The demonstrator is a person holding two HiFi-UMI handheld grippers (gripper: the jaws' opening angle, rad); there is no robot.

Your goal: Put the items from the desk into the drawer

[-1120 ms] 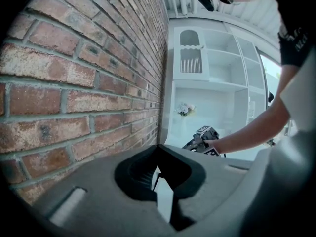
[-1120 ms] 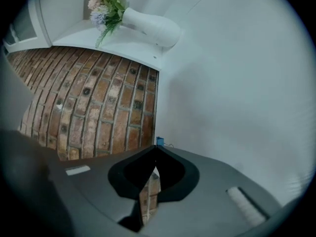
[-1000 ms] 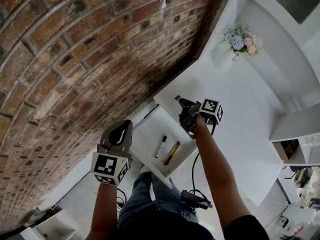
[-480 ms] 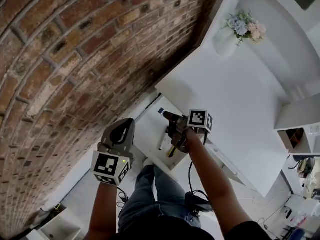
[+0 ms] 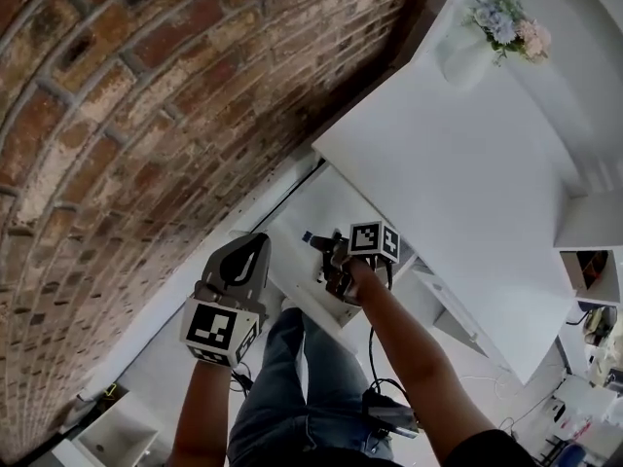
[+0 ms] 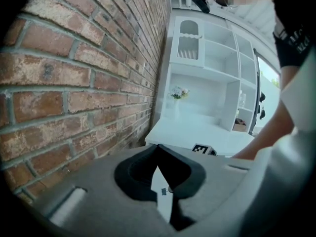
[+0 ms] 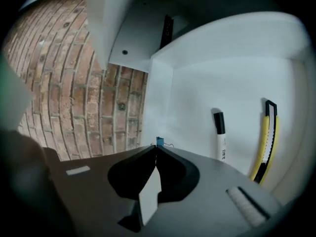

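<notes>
Over the open drawer [image 7: 197, 102]: right gripper [image 7: 157, 146], fingers closed tight on a small blue item [image 7: 160, 141] that sticks out at their tips.
Drawer floor: marker [image 7: 220, 135] and yellow knife [image 7: 265, 144], side by side, apart from the blue item.
Left gripper [image 6: 158, 146]: fingers closed together, nothing between them, near the brick wall [image 6: 74, 83].
Table [image 5: 458, 144]: white, the drawer stands out from under its edge.
</notes>
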